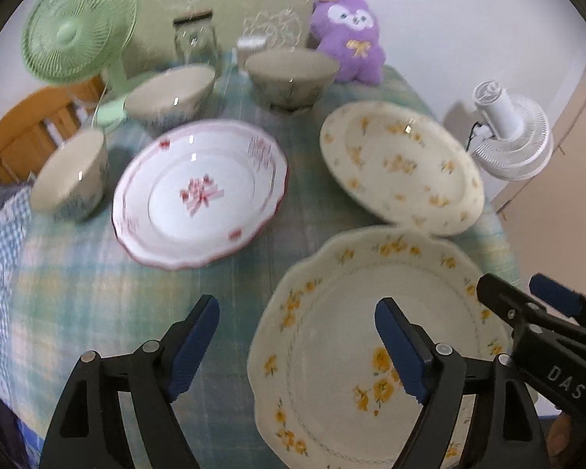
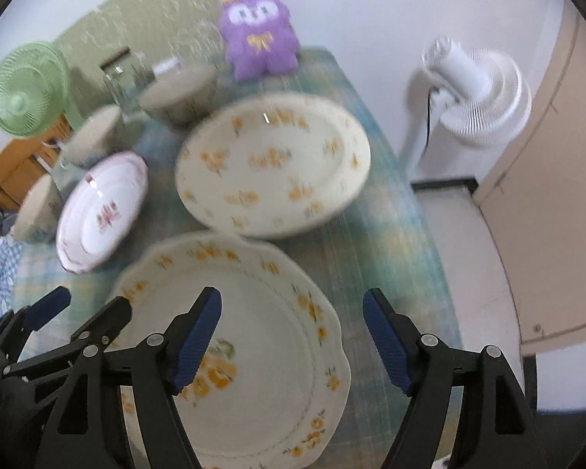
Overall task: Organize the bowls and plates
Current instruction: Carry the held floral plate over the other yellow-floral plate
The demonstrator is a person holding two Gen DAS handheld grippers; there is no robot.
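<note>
In the left wrist view, we saw the left gripper [image 1: 297,348] spread wide with nothing between its blue pads [image 1: 193,348], poised above the near edge of the scalloped yellow-flowered plate [image 1: 351,312]. That plate lay on the plaid tablecloth [image 1: 78,273], its far rim overlapping or touching the round yellow-flowered plate [image 1: 402,164]. To the left sat the red-patterned plate [image 1: 199,191], with three bowls around it: one near the left edge [image 1: 72,176], one behind it [image 1: 170,92], and a third further right [image 1: 291,74]. A green fan [image 1: 78,27], a glass jar [image 1: 195,39] and a purple plush toy [image 1: 349,35] stood at the back.

In the right wrist view, we found the right gripper [image 2: 293,340] equally wide and empty, one finger over the scalloped plate's centre, the other beyond its right rim. The left gripper's fingers [image 2: 47,308] showed at lower left. A white fan [image 2: 484,97] stood on the floor beside the table.
</note>
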